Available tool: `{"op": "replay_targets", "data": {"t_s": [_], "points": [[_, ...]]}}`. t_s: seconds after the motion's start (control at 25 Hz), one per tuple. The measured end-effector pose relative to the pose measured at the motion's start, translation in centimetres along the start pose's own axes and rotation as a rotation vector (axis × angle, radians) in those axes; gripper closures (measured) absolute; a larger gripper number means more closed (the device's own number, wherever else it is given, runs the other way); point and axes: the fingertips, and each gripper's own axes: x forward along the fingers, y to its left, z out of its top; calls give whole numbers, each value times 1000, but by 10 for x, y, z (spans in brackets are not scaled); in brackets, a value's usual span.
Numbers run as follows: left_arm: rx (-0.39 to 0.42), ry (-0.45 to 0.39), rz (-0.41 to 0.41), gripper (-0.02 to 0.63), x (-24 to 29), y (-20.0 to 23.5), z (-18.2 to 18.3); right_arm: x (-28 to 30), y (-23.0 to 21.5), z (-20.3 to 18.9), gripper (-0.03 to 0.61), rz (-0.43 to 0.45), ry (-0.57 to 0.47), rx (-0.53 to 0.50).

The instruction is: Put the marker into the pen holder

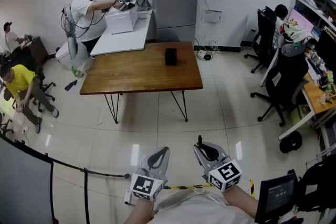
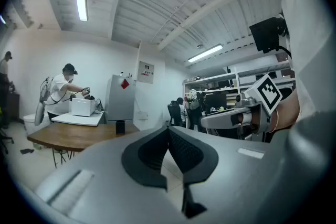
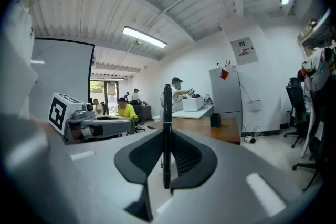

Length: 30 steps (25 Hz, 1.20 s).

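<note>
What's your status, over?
Left gripper shut, empty. Right gripper shut on slim black marker. Black box-shaped pen holder on brown wooden table, far ahead. Nothing blocking.

- Marker (image 3: 167, 113): black.
- Pen holder (image 1: 170, 56): black.
- Table (image 1: 136, 71): brown wood grain.
- Cabinet (image 1: 176, 8): grey, with red diamond.
- Floor (image 1: 220, 113): glossy white tiles.
- Seated person's shirt (image 1: 21, 78): yellow.

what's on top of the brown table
Only the black pen holder stands on the brown table. Whatever is inside the holder is not visible from here.
</note>
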Motion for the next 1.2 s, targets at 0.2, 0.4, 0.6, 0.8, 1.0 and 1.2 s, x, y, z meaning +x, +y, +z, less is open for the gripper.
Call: {"op": "replay_targets", "data": {"t_s": [0.2, 0.4, 0.6, 0.8, 1.0, 1.2], "points": [[-9, 20, -12, 598, -5, 19, -8, 19, 10, -5, 529, -6, -4, 8], [1, 18, -5, 598, 5, 42, -7, 39, 8, -8, 529, -1, 2, 13], [-16, 19, 7, 598, 37, 63, -10, 66, -24, -5, 531, 0, 3, 28], [-1, 27, 21, 598, 84, 88, -9, 106, -64, 5, 529, 27, -3, 27], [20, 1, 63, 598, 155, 124, 14, 152, -126, 27, 529, 61, 2, 31], [-8, -25, 90, 598, 222, 157, 35, 201, -185, 58, 529, 97, -24, 13]]}}
